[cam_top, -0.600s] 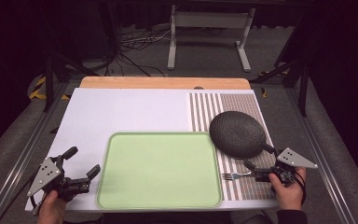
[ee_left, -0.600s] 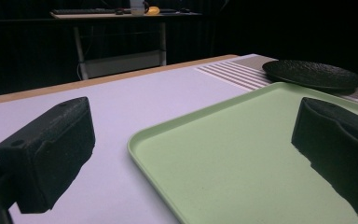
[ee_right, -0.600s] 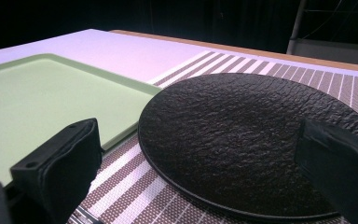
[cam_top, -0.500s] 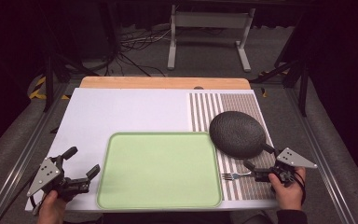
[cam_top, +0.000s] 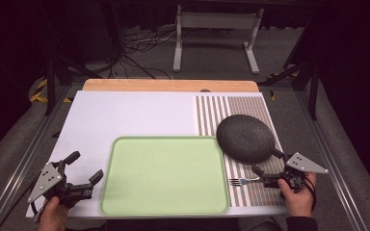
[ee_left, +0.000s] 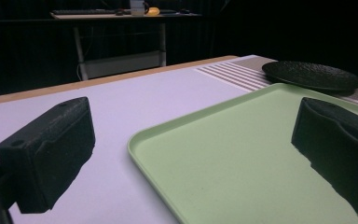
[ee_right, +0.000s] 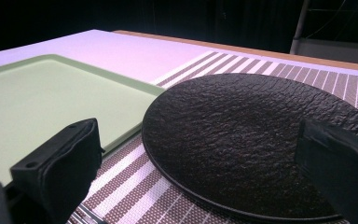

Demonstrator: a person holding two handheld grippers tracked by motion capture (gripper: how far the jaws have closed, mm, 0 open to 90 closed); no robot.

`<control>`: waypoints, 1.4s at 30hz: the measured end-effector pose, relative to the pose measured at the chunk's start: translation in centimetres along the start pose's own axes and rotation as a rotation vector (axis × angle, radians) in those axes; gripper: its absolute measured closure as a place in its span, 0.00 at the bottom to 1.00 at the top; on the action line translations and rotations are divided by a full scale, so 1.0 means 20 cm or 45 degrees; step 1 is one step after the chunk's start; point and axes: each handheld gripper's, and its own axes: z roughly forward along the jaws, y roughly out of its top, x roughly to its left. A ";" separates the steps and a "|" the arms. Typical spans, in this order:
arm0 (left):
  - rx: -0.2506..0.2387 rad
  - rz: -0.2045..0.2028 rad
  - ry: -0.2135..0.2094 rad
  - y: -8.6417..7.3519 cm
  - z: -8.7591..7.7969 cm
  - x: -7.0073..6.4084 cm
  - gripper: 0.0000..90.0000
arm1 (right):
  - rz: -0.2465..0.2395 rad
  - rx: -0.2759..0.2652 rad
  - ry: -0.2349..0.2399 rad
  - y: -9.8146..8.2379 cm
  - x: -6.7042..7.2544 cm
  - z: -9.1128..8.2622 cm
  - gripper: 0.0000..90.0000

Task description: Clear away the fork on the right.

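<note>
Fork (cam_top: 243,182) lies on the mat just left of the right tongs (cam_top: 266,169), both tongs released; left tongs (cam_top: 84,167) idle beside the tray (cam_top: 125,192). Approach low, straddling the handle squarely before clenching.

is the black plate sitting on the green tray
No, the black plate lies on the striped placemat, beside the green tray.

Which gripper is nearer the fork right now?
Right. The right gripper hovers just beside the fork on the striped mat; the left gripper is across the green tray.
</note>
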 end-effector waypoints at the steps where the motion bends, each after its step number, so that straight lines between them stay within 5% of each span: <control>1: 0.000 -0.001 0.000 0.00 0.00 0.00 0.00 | 0.000 0.002 0.001 0.00 0.00 0.00 0.01; 11: 0.014 0.005 0.009 -0.01 0.01 0.00 0.00 | -0.006 0.048 0.023 0.03 -0.02 0.03 0.01; 23: 0.015 0.005 0.013 -0.01 0.00 0.00 0.00 | 0.014 0.133 0.143 0.15 0.02 0.12 0.01; 34: 0.015 -0.003 0.015 -0.01 0.00 0.00 0.00 | -0.038 0.295 0.154 0.24 0.04 0.16 0.02; 42: 0.012 -0.003 0.013 -0.01 0.00 0.01 0.00 | -0.144 0.486 0.162 0.31 0.04 0.16 0.02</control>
